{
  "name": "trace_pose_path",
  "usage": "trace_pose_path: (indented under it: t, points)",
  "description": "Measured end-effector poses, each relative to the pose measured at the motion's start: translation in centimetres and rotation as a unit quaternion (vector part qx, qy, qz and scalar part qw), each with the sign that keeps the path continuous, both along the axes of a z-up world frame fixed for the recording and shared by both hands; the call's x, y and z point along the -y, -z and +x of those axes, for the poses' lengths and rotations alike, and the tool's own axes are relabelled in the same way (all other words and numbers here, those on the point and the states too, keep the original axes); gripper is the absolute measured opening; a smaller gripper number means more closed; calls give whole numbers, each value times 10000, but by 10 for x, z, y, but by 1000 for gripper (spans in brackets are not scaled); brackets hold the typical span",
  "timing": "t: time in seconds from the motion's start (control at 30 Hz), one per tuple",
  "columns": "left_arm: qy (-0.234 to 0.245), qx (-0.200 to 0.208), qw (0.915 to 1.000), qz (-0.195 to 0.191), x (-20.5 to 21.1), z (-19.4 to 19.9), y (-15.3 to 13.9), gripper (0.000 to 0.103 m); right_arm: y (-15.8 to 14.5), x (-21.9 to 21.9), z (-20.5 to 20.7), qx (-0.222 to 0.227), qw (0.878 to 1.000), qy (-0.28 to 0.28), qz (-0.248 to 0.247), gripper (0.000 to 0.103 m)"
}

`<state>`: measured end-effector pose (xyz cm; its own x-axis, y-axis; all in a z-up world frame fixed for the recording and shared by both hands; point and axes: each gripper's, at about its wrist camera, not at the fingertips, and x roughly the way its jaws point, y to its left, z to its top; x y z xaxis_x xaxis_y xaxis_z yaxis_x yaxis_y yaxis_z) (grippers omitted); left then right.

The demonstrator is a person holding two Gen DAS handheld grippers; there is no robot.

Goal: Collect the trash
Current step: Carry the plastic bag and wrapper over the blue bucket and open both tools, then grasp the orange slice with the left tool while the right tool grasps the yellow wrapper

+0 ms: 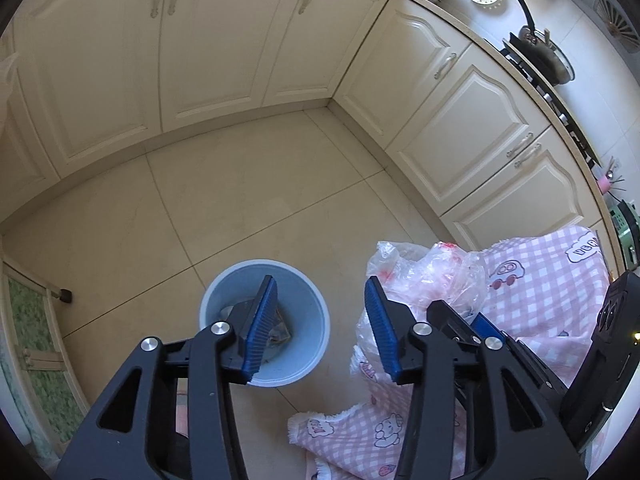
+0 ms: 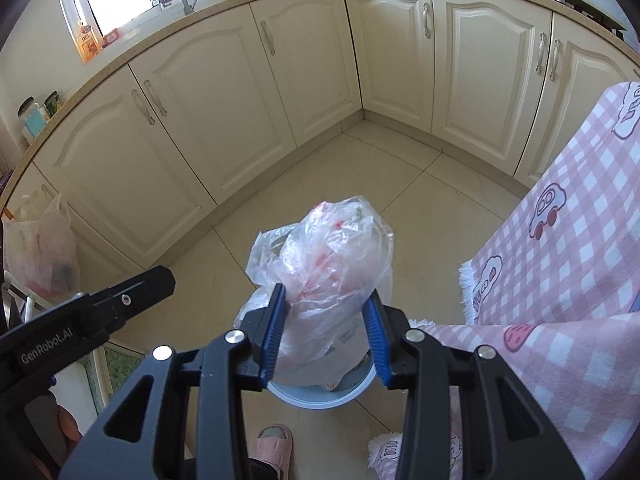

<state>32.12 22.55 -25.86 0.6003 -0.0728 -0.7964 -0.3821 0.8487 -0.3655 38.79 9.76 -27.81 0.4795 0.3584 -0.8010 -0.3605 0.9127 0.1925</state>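
In the right wrist view my right gripper [image 2: 326, 304] is shut on a clear plastic bag [image 2: 324, 252] stuffed with trash that shows red and white through the film. The bag hangs just over a light blue bin [image 2: 320, 398] standing on the floor. In the left wrist view my left gripper [image 1: 320, 328] stands open with nothing between its blue pads [image 1: 260, 328]. It hovers above the same bin [image 1: 304, 312], which has some scraps at its bottom. The bag [image 1: 432, 276] is just to the right of the left gripper's right finger.
A pink checked cloth [image 2: 560, 260] drapes over furniture on the right, down to the floor. Cream cabinets [image 2: 248, 112] wrap the corner behind. Another filled plastic bag [image 2: 40, 252] hangs at the left. A pink slipper [image 2: 274, 442] is on the tile floor [image 1: 260, 200] by the bin.
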Motion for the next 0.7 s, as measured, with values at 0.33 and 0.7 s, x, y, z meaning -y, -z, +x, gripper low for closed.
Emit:
trace_pose_path:
  t: [0.33, 0.7]
  points:
    - [-234, 81, 9997, 93, -9, -8, -9, 51, -8, -11, 4, 125, 9995, -129, 269, 46]
    - [-104, 531, 9982, 261, 10, -25, -57, 54, -49, 2, -11, 424, 9978, -65, 511, 49]
